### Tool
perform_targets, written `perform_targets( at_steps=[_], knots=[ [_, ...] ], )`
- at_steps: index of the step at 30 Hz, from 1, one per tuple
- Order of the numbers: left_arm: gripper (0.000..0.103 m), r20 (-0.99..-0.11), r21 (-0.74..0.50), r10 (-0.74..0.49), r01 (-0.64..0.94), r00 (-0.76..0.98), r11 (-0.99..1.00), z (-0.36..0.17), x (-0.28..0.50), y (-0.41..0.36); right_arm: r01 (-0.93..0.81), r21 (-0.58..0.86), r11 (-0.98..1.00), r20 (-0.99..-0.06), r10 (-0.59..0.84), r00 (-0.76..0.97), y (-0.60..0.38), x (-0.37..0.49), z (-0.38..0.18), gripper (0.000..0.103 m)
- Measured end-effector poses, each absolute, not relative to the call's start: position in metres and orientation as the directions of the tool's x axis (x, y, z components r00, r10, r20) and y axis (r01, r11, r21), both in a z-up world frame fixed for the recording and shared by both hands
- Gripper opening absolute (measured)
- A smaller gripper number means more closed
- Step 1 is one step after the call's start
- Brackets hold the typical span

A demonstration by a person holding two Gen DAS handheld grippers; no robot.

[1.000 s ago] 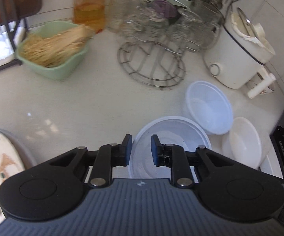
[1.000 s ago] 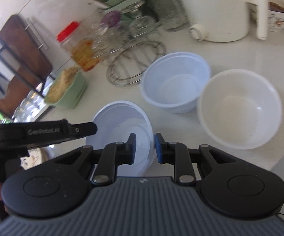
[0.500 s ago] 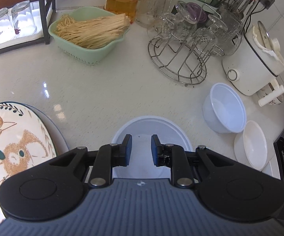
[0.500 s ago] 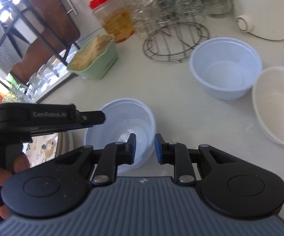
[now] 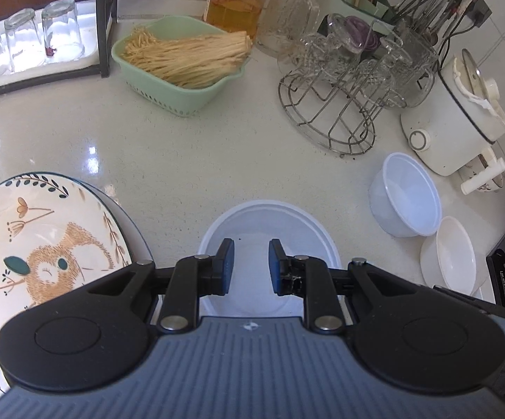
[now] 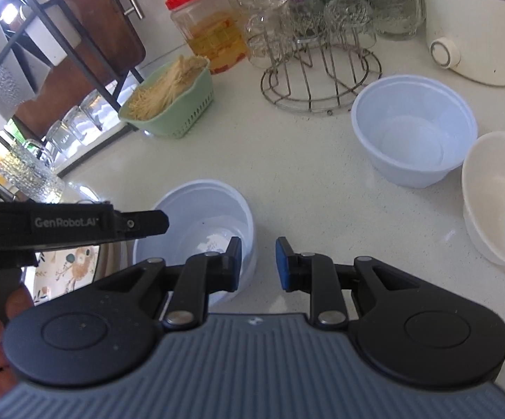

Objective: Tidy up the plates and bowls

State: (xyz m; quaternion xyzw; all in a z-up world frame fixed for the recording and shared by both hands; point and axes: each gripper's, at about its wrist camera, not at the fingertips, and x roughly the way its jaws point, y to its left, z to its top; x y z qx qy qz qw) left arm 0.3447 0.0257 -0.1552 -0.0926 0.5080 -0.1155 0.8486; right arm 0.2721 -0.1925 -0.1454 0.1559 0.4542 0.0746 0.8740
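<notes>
A pale speckled countertop point(image 5: 189, 160) carries everything; near its front edge sits a clear plastic bowl point(image 5: 270, 223), with a flower-and-hedgehog patterned plate point(image 5: 39, 237) just beside it to the left; off to the right stand a bluish-white bowl point(image 5: 406, 195) and a cream bowl point(image 5: 448, 255), these two touching; further back — a green basket point(image 5: 182, 70) of pale noodles, a wire glass rack point(image 5: 332, 111), a red-lidded jar point(image 6: 207, 28) of amber liquid, a white cooker point(image 5: 455, 115), and a black-framed shelf point(image 5: 105, 21) over upturned glasses point(image 5: 25, 38)
</notes>
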Motion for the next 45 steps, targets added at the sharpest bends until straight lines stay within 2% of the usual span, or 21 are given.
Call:
perform_targets(
  at_steps=[17, 24, 30, 34, 45],
  knots=[
    [0.025, -0.811, -0.214, -0.278, 0.181, 0.515, 0.96, -0.102, 0.319, 0.021, 0.026, 0.297, 0.955, -0.709, 0.202, 0.676, -0.202, 0.243, -0.098, 0.025],
    [0.025, -0.793, -0.207, -0.284, 0.2, 0.539, 0.958, -0.081, 0.308, 0.039, 0.083, 0.297, 0.951, -0.688, 0.153, 0.709, -0.199, 0.228, -0.079, 0.025],
    [0.025, -0.773, -0.212, -0.33, 0.27, 0.542, 0.939, -0.066, 0.29, 0.05, 0.112, 0.28, 0.954, -0.653, 0.104, 0.75, -0.181, 0.213, -0.057, 0.025],
    [0.025, -0.763, -0.207, -0.344, 0.297, 0.547, 0.932, -0.063, 0.278, 0.059, 0.157, 0.304, 0.939, -0.684, 0.101, 0.723, -0.169, 0.207, -0.064, 0.025],
    [0.025, -0.744, -0.244, -0.419, 0.373, 0.52, 0.895, -0.058, 0.262, 0.08, 0.21, 0.226, 0.951, -0.676, -0.002, 0.737, -0.145, 0.18, -0.06, 0.025]
  ],
)
